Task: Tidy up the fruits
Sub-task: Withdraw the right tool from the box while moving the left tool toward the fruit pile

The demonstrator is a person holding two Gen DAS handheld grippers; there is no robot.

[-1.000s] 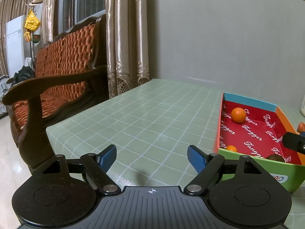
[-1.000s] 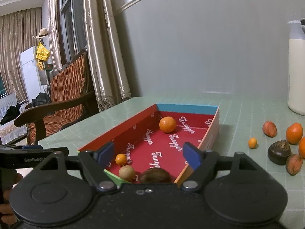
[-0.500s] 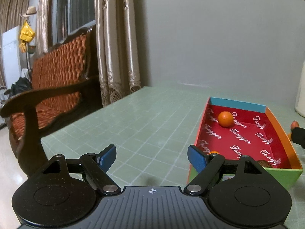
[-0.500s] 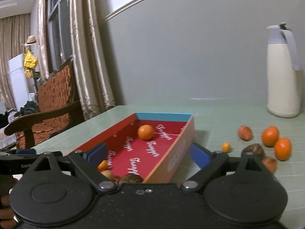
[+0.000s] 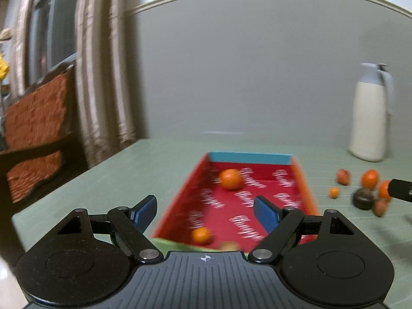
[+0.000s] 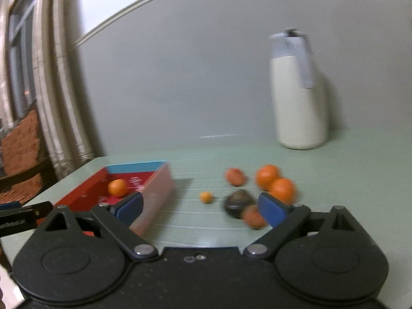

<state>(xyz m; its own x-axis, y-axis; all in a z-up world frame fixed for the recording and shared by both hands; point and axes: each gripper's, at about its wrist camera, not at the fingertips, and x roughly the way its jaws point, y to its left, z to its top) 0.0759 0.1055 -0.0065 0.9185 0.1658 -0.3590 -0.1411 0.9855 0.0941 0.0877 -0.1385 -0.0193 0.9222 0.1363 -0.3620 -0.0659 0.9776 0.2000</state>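
A red-lined box [image 5: 300, 177] lies on the green table, holding an orange [image 5: 231, 179], a small orange fruit [image 5: 201, 234] and a brownish one at the near end. My left gripper [image 5: 205, 212] is open and empty, just in front of the box's near end. My right gripper [image 6: 199, 207] is open and empty, to the right of the box [image 6: 157, 188]. Loose fruit lies ahead of it: two oranges [image 6: 267, 176], a tiny orange one [image 6: 206, 197], a dark round fruit [image 6: 237, 202] and two reddish-brown ones [image 6: 253, 217]. Both views are blurred.
A white thermos jug [image 6: 298, 103] stands at the back right by the grey wall. A wooden sofa with orange cushions [image 5: 33, 128] and curtains [image 5: 108, 77] stand left of the table. The table's left edge [image 5: 64, 180] is close to the box.
Both grippers have swung to the right. The box has come to the middle of the left view. The loose fruit and the jug have come to the middle of the right view.
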